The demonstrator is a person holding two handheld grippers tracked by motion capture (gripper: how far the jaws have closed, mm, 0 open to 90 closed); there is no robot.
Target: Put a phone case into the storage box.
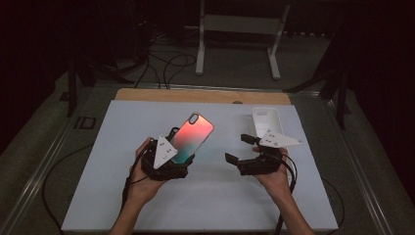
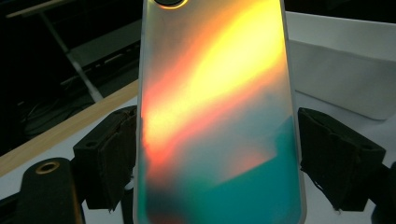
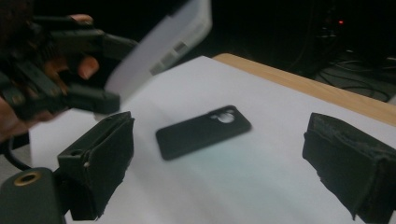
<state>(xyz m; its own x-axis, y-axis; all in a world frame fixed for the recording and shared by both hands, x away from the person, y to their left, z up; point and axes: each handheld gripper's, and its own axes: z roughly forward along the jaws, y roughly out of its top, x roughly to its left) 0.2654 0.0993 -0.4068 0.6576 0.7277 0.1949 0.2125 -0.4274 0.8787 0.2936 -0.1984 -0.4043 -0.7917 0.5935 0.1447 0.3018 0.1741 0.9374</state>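
Both jaws: left gripper [image 1: 180, 147] clamping phone [image 1: 193, 137], base hidden; right gripper [image 1: 240, 148] agape.

Two black hand-held claws, each capped by a grey three-cornered plate with small dark dots. Left claw [image 1: 182, 142]: blocky matte-black frame, plate pale and pointed. Right claw [image 1: 239, 148]: same black frame, longer grey plate. Black cables trailing from both, looping beside bare, sleeveless forearms. Left hand [image 1: 142, 183] and right hand [image 1: 275, 178] without gloves. Up close, thick black jaw pads [image 3: 105, 163], rough-edged and worn at the corners, plus a rounded black bracket with a brass-ringed hole [image 3: 26, 178].
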